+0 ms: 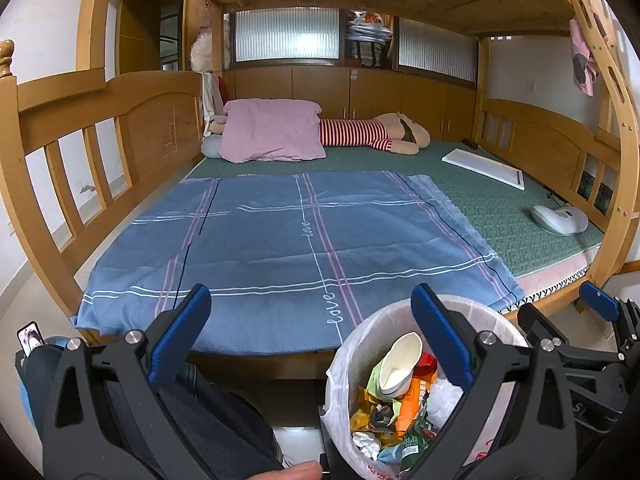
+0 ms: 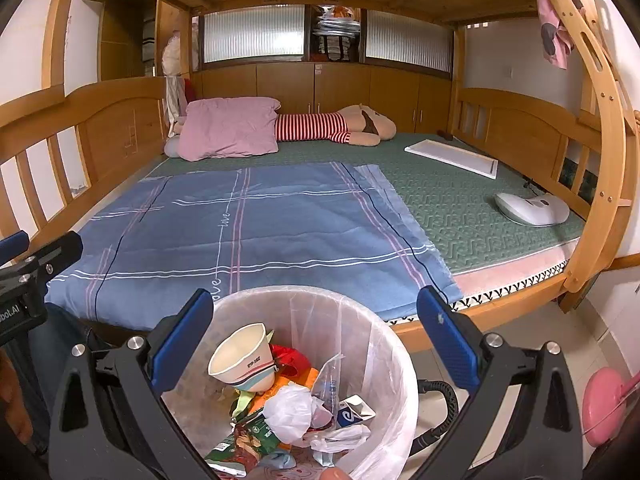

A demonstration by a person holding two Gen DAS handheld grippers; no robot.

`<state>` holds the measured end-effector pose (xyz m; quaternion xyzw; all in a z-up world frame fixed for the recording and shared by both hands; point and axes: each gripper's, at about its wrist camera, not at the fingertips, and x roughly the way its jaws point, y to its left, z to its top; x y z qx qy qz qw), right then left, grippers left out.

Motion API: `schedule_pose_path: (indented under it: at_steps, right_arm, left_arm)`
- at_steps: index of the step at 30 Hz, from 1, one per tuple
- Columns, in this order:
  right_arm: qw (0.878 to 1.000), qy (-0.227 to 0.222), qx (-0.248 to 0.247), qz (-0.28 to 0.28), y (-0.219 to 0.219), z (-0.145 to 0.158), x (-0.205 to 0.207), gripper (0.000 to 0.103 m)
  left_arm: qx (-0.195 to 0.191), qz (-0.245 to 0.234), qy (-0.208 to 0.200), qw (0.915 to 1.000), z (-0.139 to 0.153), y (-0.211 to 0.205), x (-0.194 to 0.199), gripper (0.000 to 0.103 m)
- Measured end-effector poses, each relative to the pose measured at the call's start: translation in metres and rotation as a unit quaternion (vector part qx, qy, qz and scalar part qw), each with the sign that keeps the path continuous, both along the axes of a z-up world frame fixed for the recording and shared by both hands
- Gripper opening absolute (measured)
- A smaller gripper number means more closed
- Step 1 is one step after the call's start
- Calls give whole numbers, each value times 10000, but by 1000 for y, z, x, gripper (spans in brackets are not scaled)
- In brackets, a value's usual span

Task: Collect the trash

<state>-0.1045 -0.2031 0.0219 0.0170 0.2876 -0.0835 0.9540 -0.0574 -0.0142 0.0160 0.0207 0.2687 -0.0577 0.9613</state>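
Observation:
A white bin lined with a clear bag stands on the floor at the foot of the bed; it also shows in the left wrist view. It holds a paper cup, crumpled white plastic and colourful snack wrappers. My right gripper is open and empty, right above the bin. My left gripper is open and empty, left of the bin, over the bed's front edge. The right gripper shows at the right edge of the left wrist view.
A blue plaid sheet lies flat on the green mattress. A pink pillow, a striped plush toy, a white board and a white device lie farther back. Wooden bunk rails flank both sides. A pink object is on the floor at right.

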Motion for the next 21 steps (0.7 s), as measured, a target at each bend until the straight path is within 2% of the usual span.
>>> schedule_pose_path:
  at_steps: [21]
  right_arm:
    - [10000, 22, 9, 2, 2, -1, 1, 99]
  left_arm:
    - [1, 11, 99, 10000, -4, 3, 3, 100]
